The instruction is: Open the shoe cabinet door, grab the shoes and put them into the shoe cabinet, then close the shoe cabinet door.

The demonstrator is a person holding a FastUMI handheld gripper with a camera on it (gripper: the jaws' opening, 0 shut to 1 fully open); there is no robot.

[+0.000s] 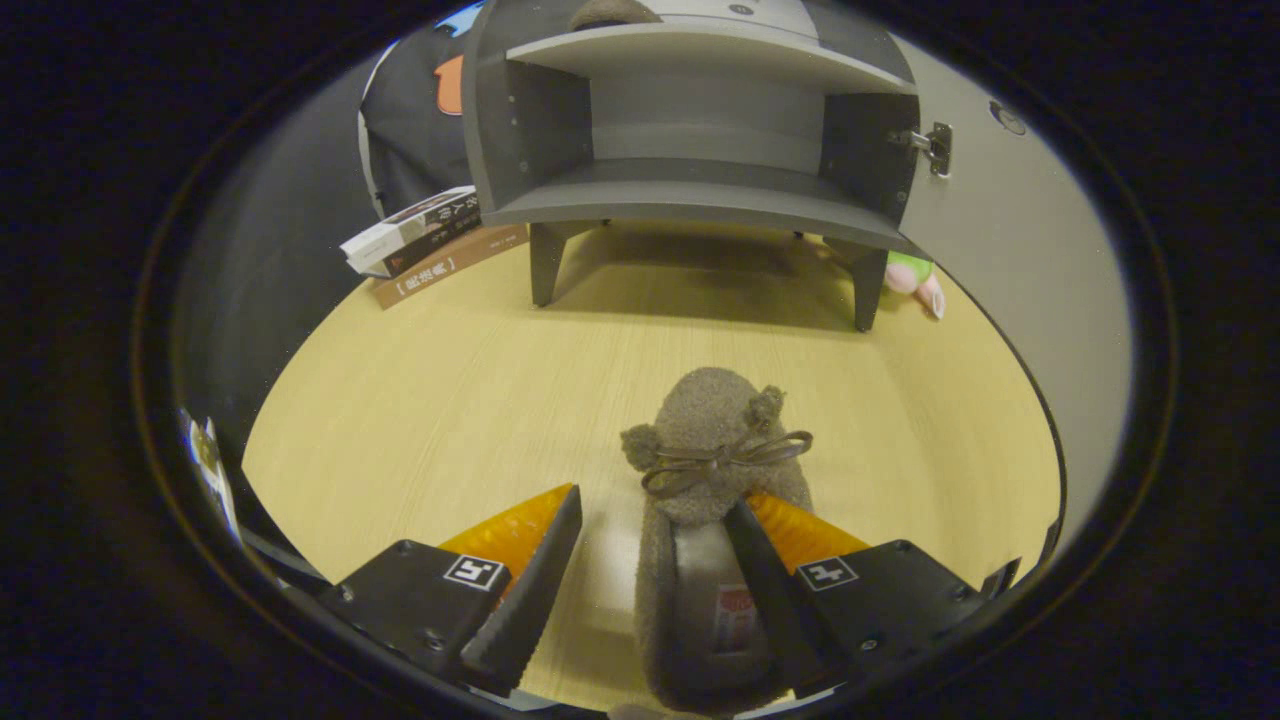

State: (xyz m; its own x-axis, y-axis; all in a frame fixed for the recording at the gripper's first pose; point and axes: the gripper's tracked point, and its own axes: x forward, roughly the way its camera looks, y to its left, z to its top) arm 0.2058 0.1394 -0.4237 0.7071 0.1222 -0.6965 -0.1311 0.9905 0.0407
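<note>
The tongs (655, 515) stand open low over the wooden desk (420, 420), with a clear gap between the two fingers. A fuzzy grey-brown slipper (705, 470) with small ears and a ribbon bow lies on the desk between them, toe pointing away toward the cabinet. It sits off to the right side of the gap: the right finger is inside or against the slipper's opening, while the left finger is apart from it with bare desk showing between. Whether the right finger actually presses on the slipper cannot be told.

Farther away on the desk stands the grey shoe cabinet (690, 130) on short legs, open at the front. Its door (1000, 250) is swung out to the right, hinge visible at its edge. A rounded fuzzy shape like the second slipper (612, 14) shows on the upper shelf. Left of the cabinet, a stack of books (425, 245) lies on the desk. A pink-and-green plush toy (915, 278) rests by the cabinet's right leg, near the door.
</note>
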